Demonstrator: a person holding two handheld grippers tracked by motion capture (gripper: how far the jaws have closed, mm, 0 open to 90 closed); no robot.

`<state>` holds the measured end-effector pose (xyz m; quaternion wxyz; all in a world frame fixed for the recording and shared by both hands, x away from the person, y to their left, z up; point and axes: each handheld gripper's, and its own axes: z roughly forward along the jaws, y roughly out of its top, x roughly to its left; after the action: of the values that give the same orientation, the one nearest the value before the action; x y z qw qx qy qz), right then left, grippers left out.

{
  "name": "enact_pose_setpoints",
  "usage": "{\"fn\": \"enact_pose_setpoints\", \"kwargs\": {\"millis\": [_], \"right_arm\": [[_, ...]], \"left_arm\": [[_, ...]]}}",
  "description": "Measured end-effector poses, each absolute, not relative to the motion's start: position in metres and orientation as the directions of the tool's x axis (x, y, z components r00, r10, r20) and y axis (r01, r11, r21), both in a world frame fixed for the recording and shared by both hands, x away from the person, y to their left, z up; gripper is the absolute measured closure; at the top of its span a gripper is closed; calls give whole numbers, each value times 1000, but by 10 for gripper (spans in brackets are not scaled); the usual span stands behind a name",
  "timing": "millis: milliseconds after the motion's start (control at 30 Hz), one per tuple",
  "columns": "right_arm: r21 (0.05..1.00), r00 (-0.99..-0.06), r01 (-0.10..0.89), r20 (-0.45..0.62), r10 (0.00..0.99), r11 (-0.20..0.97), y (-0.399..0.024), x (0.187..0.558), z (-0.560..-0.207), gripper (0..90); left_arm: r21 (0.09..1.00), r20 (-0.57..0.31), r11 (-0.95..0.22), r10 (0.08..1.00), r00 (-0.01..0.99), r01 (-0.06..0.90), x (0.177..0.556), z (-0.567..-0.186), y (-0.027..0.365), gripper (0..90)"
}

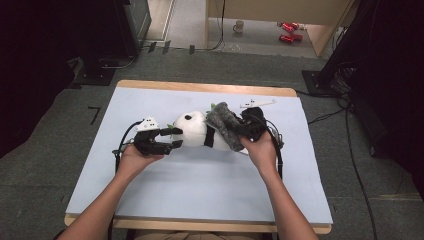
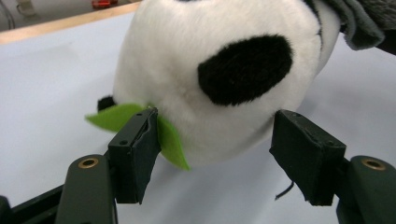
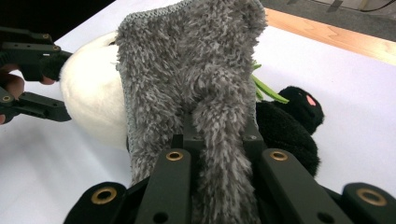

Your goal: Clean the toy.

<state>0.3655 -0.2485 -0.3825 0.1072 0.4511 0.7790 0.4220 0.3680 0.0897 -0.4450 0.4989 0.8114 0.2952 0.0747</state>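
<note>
A black-and-white plush panda [image 1: 195,131] lies on its side in the middle of the pale blue table cover [image 1: 200,185]. My left gripper [image 1: 174,138] is open at the panda's head [image 2: 219,70]; its jaws stand either side of the white chin, one pad [image 2: 140,144] beside a green felt leaf [image 2: 114,116]. A grey fuzzy cloth [image 1: 224,125] is draped over the panda's body. My right gripper [image 1: 246,131] is shut on a fold of that cloth [image 3: 187,70]. In the right gripper view a black paw [image 3: 292,121] shows beyond the cloth, and the left gripper [image 3: 65,86] sits at the white head [image 3: 91,93].
A small white strip [image 1: 257,104] lies near the table's far edge. On the floor beyond stand a mug [image 1: 239,26] and red cans [image 1: 289,31]. Cables [image 1: 350,150] run along the floor at the right. The table's near half is bare cover.
</note>
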Motion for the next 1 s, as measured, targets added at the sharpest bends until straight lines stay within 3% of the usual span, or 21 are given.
{"fn": "enact_pose_setpoints", "kwargs": {"millis": [133,300,400,567,667,800,1000], "right_arm": [[746,-561,626,230,795,226,-252,371,-382,801],[749,-566,624,235,790,224,-251,371,-384,801],[754,-557,620,226,799,219,-250,370,-385,799],[766,-550,612,234,802,196,-251,368,-383,796],[778,-552,601,234,800,186,-248,364,-376,797],[791,-559,586,240,794,173,-248,358,-358,795],[806,-582,564,232,779,182,-238,345,-336,796]], "left_arm": [[869,-164,-321,532,831,377,374,-446,83,309],[873,-116,-332,569,814,357,378,-455,69,212],[888,-137,-280,598,790,366,381,-458,66,274],[867,-185,-242,656,731,436,378,-461,62,529],[855,-234,-209,661,713,475,377,-457,65,630],[815,-328,-174,647,688,552,369,-445,67,679],[781,-363,-184,644,674,596,336,-434,60,670]]}}
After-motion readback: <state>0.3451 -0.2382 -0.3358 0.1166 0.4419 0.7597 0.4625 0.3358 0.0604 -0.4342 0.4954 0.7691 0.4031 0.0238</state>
